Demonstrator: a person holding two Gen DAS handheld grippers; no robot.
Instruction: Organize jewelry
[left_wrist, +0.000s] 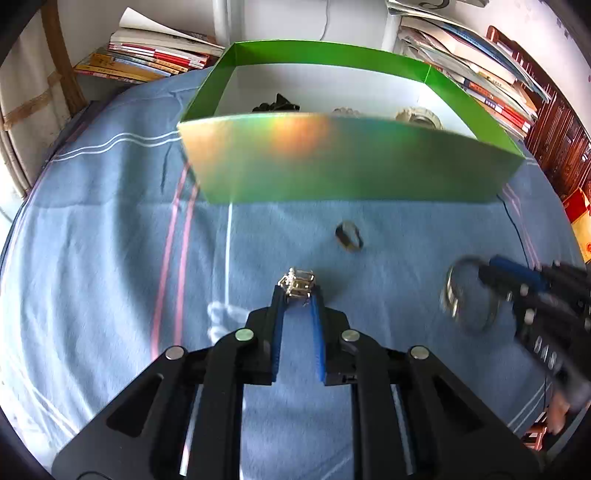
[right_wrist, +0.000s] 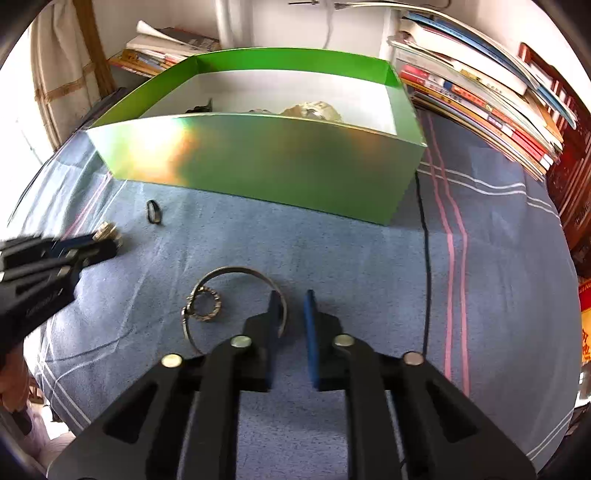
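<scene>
Two grippers at work on jewelry before a green box

We see our left gripper (left_wrist: 298, 291) clenched on a small gold-and-silver square ring (left_wrist: 297, 282) held at its blue-padded fingertips, just above the blue striped cloth (left_wrist: 110, 240) covering the desk. Our right gripper (right_wrist: 291, 299) has its left finger on the rim of a large thin silver bangle (right_wrist: 236, 272) carrying a small toothed silver ring (right_wrist: 205, 305), and in the left wrist view its fingers grasp that bangle. One dark band ring (left_wrist: 349, 236) lies loose on the cloth between the grippers and the shiny green cardboard box (left_wrist: 332, 162). Inside the box we count three pieces: a black item, a pale beaded piece, a silvery bracelet.
</scene>
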